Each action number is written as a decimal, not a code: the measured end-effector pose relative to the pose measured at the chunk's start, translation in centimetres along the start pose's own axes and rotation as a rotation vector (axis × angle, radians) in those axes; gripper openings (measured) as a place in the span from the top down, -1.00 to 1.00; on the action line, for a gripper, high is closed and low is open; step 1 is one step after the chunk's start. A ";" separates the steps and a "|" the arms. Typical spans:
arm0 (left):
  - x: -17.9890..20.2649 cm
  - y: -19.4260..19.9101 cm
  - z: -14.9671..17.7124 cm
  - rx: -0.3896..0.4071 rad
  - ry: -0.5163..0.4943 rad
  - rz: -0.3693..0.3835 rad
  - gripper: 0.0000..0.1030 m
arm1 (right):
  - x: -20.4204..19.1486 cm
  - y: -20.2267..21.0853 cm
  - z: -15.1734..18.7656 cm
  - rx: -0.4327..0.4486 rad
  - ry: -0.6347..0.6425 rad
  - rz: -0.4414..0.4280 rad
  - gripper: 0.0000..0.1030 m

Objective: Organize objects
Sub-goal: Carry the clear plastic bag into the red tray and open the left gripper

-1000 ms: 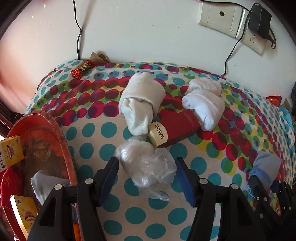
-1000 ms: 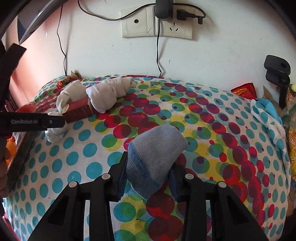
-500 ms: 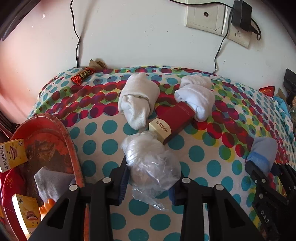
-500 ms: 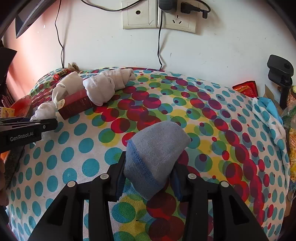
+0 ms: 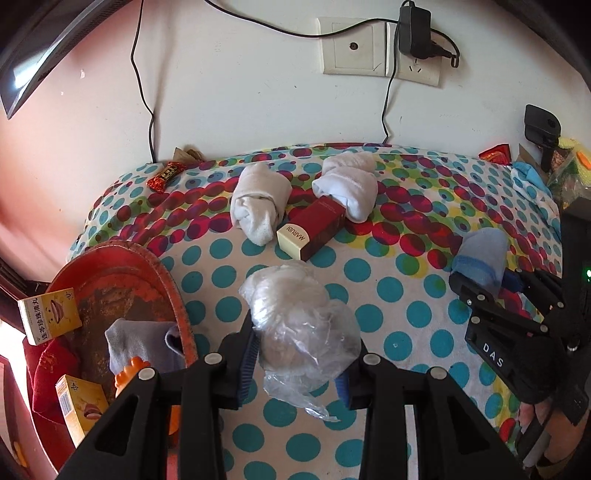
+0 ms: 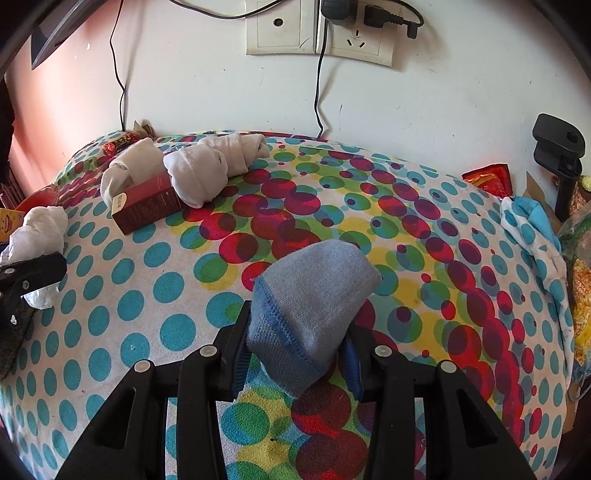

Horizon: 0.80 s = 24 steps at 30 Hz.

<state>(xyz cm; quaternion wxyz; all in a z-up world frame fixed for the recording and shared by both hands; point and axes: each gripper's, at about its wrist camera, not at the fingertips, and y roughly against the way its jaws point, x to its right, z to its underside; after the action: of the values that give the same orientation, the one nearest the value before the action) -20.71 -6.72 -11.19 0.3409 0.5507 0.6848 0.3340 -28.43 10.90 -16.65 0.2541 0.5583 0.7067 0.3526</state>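
Right now my left gripper (image 5: pixel 297 363) is clamped on the plastic-wrapped bundle (image 5: pixel 297 317), its jaws having just closed in, and my right gripper (image 6: pixel 291 360) pinches the blue sock (image 6: pixel 310 302). Between them the polka-dot cloth (image 6: pixel 155 280) lies bare. Along the far edge by the wall two rolled white socks (image 6: pixel 199 171) flank the maroon box (image 5: pixel 314 230). Only my left view shows the red tray (image 5: pixel 122 273) holding a grey sock (image 5: pixel 140 341) and yellow cartons (image 5: pixel 48 315)

You are in a home; a polka-dot cloth (image 6: pixel 155 266) covers the table, rolled socks (image 5: pixel 258 206) lie about, and wall sockets (image 6: pixel 317 33) carry plugged-in chargers.
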 end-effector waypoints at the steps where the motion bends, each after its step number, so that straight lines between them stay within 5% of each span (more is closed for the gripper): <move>1: -0.1 0.3 0.2 0.006 -0.002 -0.003 0.31 | 0.0 0.0 0.0 0.000 0.001 0.001 0.24; 24: -6.9 4.1 3.4 0.019 0.008 -0.068 0.31 | -0.1 0.0 -0.1 0.001 0.012 0.015 0.24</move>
<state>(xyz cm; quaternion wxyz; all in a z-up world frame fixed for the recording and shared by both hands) -14.67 -12.51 -8.96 0.3442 0.5291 0.7074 0.3179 -28.47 10.77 -16.62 0.2470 0.5615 0.7042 0.3575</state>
